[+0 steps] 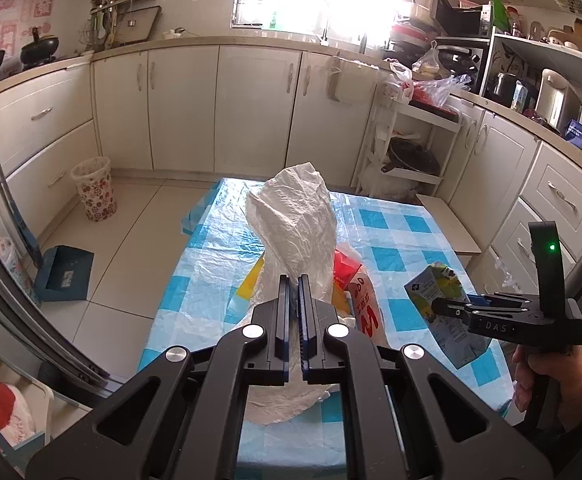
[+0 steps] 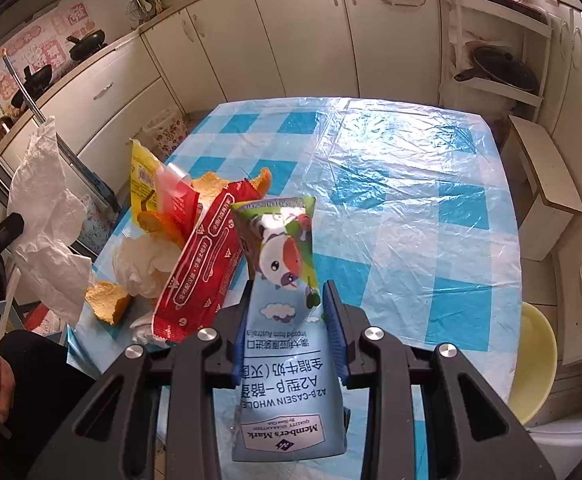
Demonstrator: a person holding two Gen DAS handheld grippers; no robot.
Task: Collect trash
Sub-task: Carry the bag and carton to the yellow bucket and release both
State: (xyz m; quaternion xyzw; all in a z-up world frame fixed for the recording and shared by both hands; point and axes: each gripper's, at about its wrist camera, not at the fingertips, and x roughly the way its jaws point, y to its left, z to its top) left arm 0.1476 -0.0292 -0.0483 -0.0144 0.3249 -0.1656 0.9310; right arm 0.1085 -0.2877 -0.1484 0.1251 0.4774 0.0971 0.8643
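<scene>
My left gripper (image 1: 294, 280) is shut on a white plastic bag (image 1: 295, 224) and holds it up above the blue checked table (image 1: 395, 224); the bag also shows at the left of the right wrist view (image 2: 47, 216). My right gripper (image 2: 287, 292) is shut on a flattened milk carton (image 2: 283, 280) with a cartoon cow, lifted above the table; it shows at the right of the left wrist view (image 1: 439, 300). A pile of trash lies on the table's left side: a red wrapper (image 2: 203, 264), a yellow packet (image 2: 143, 176), orange peels (image 2: 107, 300) and crumpled tissue (image 2: 143, 264).
A flowered waste bin (image 1: 93, 190) stands on the floor by the left cabinets, a blue dustpan (image 1: 65, 274) nearer. A white shelf rack (image 1: 411, 148) with a pan stands beyond the table. A yellow bowl-like stool (image 2: 535, 360) and a wooden step (image 2: 547, 176) sit to the right.
</scene>
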